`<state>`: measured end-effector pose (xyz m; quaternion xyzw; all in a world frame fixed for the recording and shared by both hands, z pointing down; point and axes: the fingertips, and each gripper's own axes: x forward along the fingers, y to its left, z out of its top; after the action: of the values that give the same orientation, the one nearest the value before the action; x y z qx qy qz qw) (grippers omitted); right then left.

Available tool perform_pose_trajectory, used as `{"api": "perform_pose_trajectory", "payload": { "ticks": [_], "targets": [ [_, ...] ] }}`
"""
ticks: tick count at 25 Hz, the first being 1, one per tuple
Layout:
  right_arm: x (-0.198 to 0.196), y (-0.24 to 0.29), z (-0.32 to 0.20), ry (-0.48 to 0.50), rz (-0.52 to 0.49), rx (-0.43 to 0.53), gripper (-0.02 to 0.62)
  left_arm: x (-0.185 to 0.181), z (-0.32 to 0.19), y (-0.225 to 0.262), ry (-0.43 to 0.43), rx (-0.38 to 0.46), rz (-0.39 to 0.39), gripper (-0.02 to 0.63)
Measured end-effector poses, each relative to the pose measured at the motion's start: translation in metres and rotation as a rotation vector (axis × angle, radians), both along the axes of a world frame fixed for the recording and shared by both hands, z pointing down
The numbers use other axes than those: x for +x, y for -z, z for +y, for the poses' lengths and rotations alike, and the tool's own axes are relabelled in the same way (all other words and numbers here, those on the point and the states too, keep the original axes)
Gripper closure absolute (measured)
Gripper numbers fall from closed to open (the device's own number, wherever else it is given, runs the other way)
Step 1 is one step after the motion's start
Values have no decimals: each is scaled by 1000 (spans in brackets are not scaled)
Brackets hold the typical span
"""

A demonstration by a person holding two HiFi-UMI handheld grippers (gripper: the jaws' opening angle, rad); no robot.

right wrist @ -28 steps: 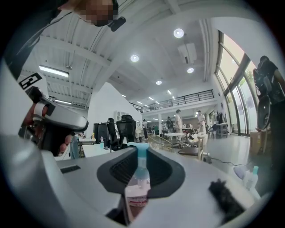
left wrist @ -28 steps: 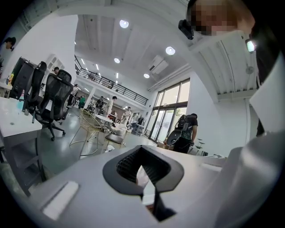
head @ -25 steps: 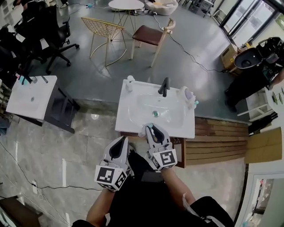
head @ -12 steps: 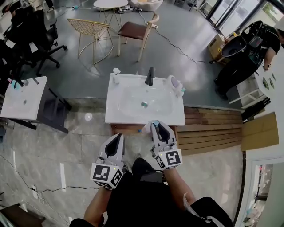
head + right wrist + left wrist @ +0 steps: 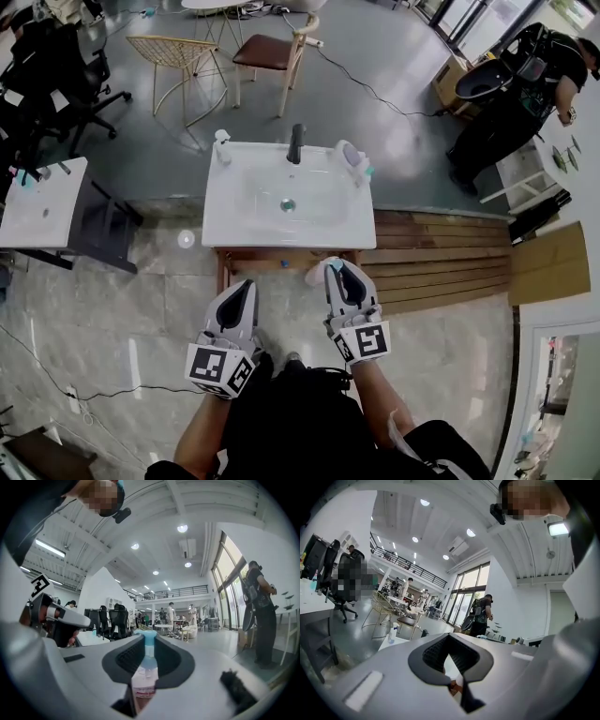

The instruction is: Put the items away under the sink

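"Where's the blue-capped bottle [image 5: 143,674]?"
"Clamped in the right tool [image 5: 336,269], at five o'clock off the sink [image 5: 225,234], just past its front edge."
"And the left tool [image 5: 246,287]?"
"Jaws together, empty, at seven o'clock."

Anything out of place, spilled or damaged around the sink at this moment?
Nothing stands out. On the white rectangular sink, the white spray bottle and black tap stand upright, and no spill shows on the grey tiled floor. The right gripper holds a small clear bottle with a light-blue cap between its jaws.
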<state>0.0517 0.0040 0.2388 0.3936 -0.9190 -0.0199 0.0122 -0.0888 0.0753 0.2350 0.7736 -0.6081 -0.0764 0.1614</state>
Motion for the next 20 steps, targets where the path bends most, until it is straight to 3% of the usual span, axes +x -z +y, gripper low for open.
{"api": "perform_pose_trajectory", "payload": {
  "ticks": [10,20],
  "targets": [
    [59,-21,23,8,9,-19,525,57,22,-9,34,-23,-3,600],
    [89,-56,38,4,3,-37,525,90,27,-35,34,-49,-17,600]
  ]
}}
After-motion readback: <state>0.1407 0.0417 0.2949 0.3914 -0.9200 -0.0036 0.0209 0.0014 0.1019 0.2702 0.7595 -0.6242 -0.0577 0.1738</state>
